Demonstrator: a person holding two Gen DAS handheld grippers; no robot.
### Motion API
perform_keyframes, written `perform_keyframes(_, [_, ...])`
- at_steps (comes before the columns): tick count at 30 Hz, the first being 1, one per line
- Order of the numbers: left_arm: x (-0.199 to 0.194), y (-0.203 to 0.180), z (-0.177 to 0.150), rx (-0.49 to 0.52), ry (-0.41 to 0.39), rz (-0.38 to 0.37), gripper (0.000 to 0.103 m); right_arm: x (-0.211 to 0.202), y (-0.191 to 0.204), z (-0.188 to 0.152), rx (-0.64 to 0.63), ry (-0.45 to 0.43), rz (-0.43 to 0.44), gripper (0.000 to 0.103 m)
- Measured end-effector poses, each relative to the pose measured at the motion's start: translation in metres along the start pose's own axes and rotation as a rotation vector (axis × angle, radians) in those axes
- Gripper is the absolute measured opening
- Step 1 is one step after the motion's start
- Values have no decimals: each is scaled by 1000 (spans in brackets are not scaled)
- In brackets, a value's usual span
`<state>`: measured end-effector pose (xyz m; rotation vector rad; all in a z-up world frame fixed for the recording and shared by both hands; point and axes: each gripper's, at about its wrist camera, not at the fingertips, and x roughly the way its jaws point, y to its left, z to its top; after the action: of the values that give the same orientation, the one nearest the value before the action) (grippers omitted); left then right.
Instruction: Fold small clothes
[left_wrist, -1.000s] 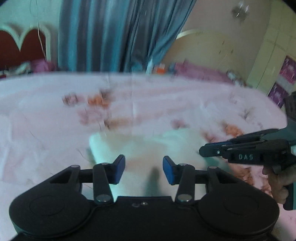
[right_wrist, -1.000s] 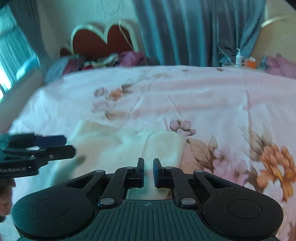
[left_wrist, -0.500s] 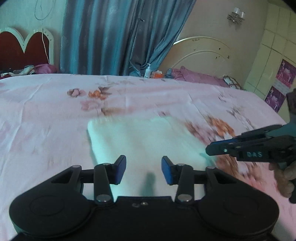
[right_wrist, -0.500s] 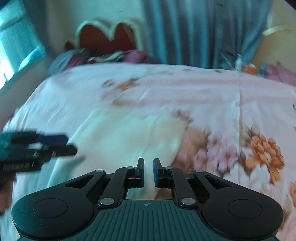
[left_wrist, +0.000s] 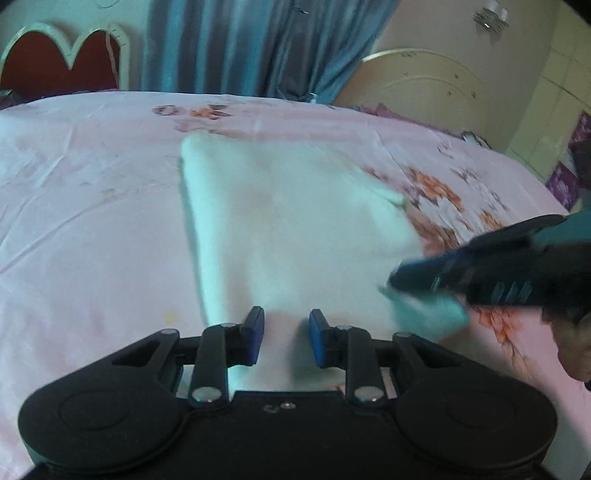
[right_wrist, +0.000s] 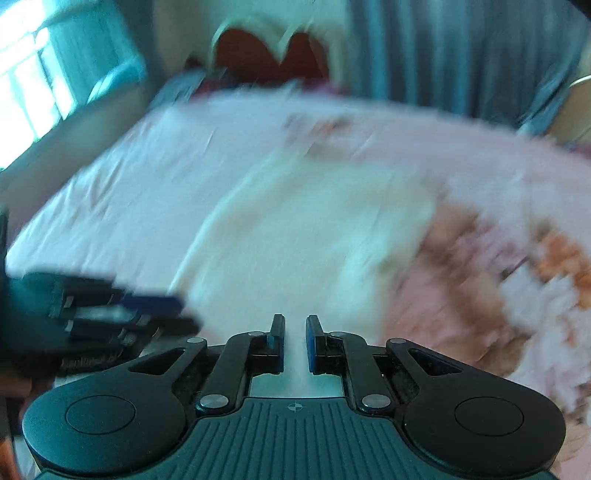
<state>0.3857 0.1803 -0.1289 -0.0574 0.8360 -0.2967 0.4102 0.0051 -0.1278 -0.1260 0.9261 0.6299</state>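
A white folded garment (left_wrist: 288, 221) lies flat on the pink floral bed sheet (left_wrist: 81, 206); it also shows, blurred, in the right wrist view (right_wrist: 314, 236). My left gripper (left_wrist: 286, 341) is open and empty over the garment's near edge. My right gripper (right_wrist: 295, 341) hovers over the garment's near edge with its jaws a narrow gap apart and nothing between them. In the left wrist view the right gripper (left_wrist: 410, 277) sits at the garment's right near corner. In the right wrist view the left gripper (right_wrist: 166, 314) is at the left.
A red and white headboard (left_wrist: 62, 62) and blue curtains (left_wrist: 236, 44) stand behind the bed. A cream second headboard (left_wrist: 421, 88) is at the right. A bright window (right_wrist: 33, 85) is at the left in the right wrist view.
Both grippers have moved lower and closer over the garment. The right gripper has swung in toward the garment's right corner. The left jaws stay open, the right jaws stay narrow.
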Motion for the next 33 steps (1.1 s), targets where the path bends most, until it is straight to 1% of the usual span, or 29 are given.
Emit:
perform_keyframes(1, [1, -1, -3, 4, 2, -1, 25, 3, -3, -8, -23, 4, -74, 10])
perform_keyframes(2, [0, -2, -5, -7, 5, -10, 25, 0, -9, -13, -15, -9, -115, 0])
perform_keyframes(3, [-2, -2, -8, -15, 5, -18, 25, -4, -15, -16, 18, -5, -166, 0])
perform_keyframes(4, [-6, -5, -11, -14, 3, -17, 25, -8, -20, -18, 39, 3, -196, 0])
perform_keyframes(5, [-12, -7, -14, -11, -5, -5, 25, -15, -23, -20, 60, -10, -187, 0])
perform_keyframes(6, [-19, -8, -17, -18, -20, 0, 25, -26, -23, -22, 87, -50, -161, 0])
perform_keyframes(7, [-24, -7, -19, -28, -39, 3, 28, -39, -19, -23, 100, -90, -134, 0])
perform_keyframes(9, [-31, -9, -27, -40, -54, 26, 29, -51, -3, -24, 81, -138, -73, 0])
perform_keyframes(10, [-30, -9, -30, -43, -44, 41, 29, -50, 7, -26, 61, -134, -38, 0])
perform_keyframes(11, [-28, -9, -32, -50, -33, 51, 29, -41, 14, -29, 41, -103, -44, 0])
perform_keyframes(12, [-28, -9, -33, -52, -35, 54, 29, -30, 17, -32, 29, -63, -104, 0])
perform_keyframes(13, [-29, -12, -34, -43, -39, 67, 29, -20, 12, -36, 59, -37, -167, 0])
perform_keyframes(15, [-38, -18, -34, -28, -42, 98, 29, -30, 1, -42, 147, -64, -221, 0])
perform_keyframes(17, [-58, -24, -38, -19, -78, 120, 29, -60, -2, -50, 185, -151, -192, 0])
perform_keyframes(18, [-68, -28, -41, -21, -90, 133, 29, -77, -2, -55, 202, -175, -180, 0])
perform_keyframes(20, [-87, -34, -49, -31, -113, 141, 30, -104, 4, -65, 218, -208, -171, 0])
perform_keyframes(26, [-139, -70, -73, -34, -154, 164, 34, -170, 43, -97, 234, -277, -141, 0])
perform_keyframes(28, [-152, -82, -78, -27, -159, 174, 35, -185, 56, -107, 241, -279, -139, 0])
perform_keyframes(30, [-165, -94, -83, -25, -168, 181, 39, -197, 66, -117, 244, -291, -138, 0])
perform_keyframes(31, [-171, -99, -85, -24, -175, 184, 44, -203, 70, -122, 244, -291, -142, 0])
perform_keyframes(33, [-184, -112, -90, -14, -203, 203, 57, -214, 79, -131, 233, -303, -146, 0])
